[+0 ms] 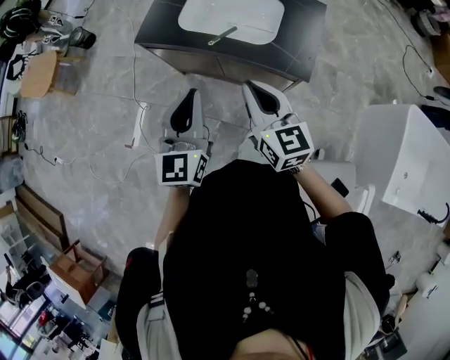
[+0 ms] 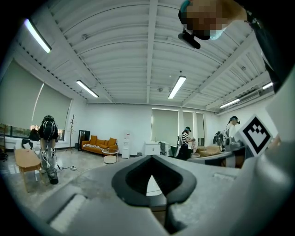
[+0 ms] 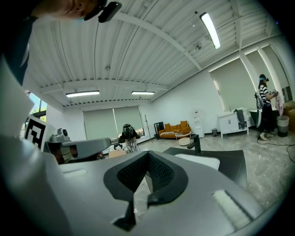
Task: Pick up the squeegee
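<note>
A grey marbled floor [image 1: 105, 176] fills most of the head view, and the person in a black top [image 1: 246, 246] stands on it, with both arms held forward. Ahead of them is a dark tabletop [image 1: 158, 31] with a white basin [image 1: 232, 14] sunk in it and a faucet [image 1: 221, 35] reaching over the basin. At the right stands a white cabinet [image 1: 408, 162], well apart from the tabletop. At the upper left is a round wooden stool [image 1: 36, 74], and at the lower left an open brown box [image 1: 74, 271]. The left gripper [image 1: 190, 93] and right gripper [image 1: 247, 86] are side by side in the air over the floor, near the tabletop's front edge but not touching it. Each carries a marker cube, the left cube [image 1: 181, 167] and right cube [image 1: 287, 145], close to the person's chest. The left gripper's fingers [image 2: 131, 182] are closed together at the tips with nothing between them. The right gripper's fingers [image 3: 161, 177] are likewise closed on nothing. A thin white strip [image 1: 138, 119] with cables running from it lies on the floor just left of the left gripper. I cannot tell what this strip is. The squeegee cannot be made out in any view. Far across the room, the left gripper view shows an orange sofa [image 2: 99, 143] against the wall.
</note>
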The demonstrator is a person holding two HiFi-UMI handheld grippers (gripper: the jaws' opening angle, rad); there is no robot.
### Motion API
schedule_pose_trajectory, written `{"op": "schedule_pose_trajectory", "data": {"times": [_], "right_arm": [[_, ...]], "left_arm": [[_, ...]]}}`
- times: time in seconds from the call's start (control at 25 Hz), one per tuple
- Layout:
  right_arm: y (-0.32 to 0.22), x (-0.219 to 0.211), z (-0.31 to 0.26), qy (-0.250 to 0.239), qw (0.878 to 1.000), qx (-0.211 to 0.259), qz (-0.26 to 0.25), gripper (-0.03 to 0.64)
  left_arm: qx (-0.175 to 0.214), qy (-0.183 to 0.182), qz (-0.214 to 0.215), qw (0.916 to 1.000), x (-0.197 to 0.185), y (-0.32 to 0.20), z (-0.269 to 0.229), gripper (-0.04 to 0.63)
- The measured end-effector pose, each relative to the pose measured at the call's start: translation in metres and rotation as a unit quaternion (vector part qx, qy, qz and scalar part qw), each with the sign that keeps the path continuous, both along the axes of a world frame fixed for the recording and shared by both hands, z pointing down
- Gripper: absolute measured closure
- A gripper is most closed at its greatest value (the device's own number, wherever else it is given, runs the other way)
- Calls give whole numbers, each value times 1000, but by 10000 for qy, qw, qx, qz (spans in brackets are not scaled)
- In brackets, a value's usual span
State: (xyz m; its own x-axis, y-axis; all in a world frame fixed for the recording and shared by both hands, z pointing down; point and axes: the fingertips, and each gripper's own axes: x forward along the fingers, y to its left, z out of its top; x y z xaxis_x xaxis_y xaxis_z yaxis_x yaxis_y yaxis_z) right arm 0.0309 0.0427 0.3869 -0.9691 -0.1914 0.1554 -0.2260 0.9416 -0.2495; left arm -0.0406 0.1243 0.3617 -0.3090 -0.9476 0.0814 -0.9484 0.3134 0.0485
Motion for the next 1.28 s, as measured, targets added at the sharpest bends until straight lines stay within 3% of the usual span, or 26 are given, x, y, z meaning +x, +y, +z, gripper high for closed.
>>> {"op": "schedule_pose_trajectory", "data": {"times": [0.28,0.76,1.28], "right_arm": [[-42,-4,0,3,10000,63,-59,615],[-61,-11,-9,-2,9996,229,-169,615],[-127,-5,-1,189,9967,274,739,615]], "left_arm": [[102,-22,-129,9999,-2,-36,2,594],[132,24,-293,9995,-21,-55,6,594],[1,10,542,9985,-49,-127,21,594]]}}
